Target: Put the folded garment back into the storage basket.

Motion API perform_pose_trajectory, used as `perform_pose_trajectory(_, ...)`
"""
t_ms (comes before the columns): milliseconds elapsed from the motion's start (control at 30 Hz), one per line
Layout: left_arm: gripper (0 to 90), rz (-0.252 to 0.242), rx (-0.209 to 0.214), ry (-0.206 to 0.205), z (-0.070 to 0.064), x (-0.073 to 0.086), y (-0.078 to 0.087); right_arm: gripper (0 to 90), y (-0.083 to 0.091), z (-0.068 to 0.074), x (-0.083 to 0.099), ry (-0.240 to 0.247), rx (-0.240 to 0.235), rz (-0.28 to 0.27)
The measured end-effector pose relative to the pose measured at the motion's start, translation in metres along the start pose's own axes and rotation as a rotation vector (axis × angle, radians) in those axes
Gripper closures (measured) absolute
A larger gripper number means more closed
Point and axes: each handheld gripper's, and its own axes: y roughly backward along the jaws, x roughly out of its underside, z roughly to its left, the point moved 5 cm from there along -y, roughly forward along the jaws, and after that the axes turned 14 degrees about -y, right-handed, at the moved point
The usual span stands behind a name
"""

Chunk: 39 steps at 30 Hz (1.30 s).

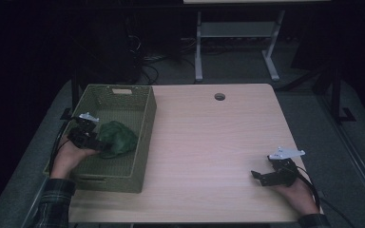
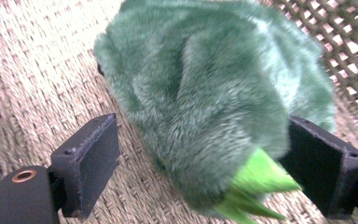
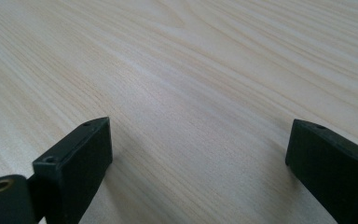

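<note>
Two jaws of left gripper (image 2: 205, 163) wide around green plush toy (image 2: 214, 93) in basket (image 1: 142, 123); right gripper (image 3: 200, 158) jaws wide.

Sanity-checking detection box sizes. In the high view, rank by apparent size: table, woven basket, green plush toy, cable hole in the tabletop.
1. Table, largest.
2. Woven basket.
3. Green plush toy, lying inside the basket at the left gripper.
4. Cable hole, smallest. It sits farther from the camera, but the gap is too wide for that to change the order.

Left gripper (image 1: 102, 142) fingers spread wide; right gripper (image 1: 256, 175) likewise.
</note>
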Motion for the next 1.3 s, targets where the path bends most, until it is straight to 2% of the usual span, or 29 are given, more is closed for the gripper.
perform_pose_trajectory(200, 13.4, -0.050, -0.009, 0.004, 0.001, -0.007, 0.014, 6.5, 0.000, 0.000, 0.000, 0.001, 0.000, 0.000)
perform_pose_trajectory(367, 13.4, -0.111, -0.006, -0.008, -0.007, -0.021, 0.024, 6.5, 0.000, 0.000, 0.000, 0.001, 0.000, 0.000)
perform_pose_trajectory(467, 13.5, -0.130, 0.000, -0.016, -0.012, -0.029, 0.027, 6.5, 0.000, 0.000, 0.000, 0.001, 0.000, 0.000)
perform_pose_trajectory(600, 13.5, -0.168, 0.010, -0.024, -0.022, -0.041, 0.029, 6.5, 0.000, 0.000, 0.000, 0.002, 0.000, -0.001)
perform_pose_trajectory(767, 13.6, -0.198, 0.024, -0.054, -0.035, -0.056, 0.032, 6.5, 0.000, 0.000, 0.000, 0.002, 0.000, -0.001)
perform_pose_trajectory(1067, 14.0, -0.252, 0.048, -0.070, -0.058, -0.080, 0.032, 6.5, 0.000, 0.000, 0.000, 0.001, 0.000, 0.000)
perform_pose_trajectory(1300, 14.1, -0.294, 0.082, -0.090, -0.084, -0.099, 0.026, 6.5, 0.000, 0.000, 0.000, 0.002, 0.000, 0.000)
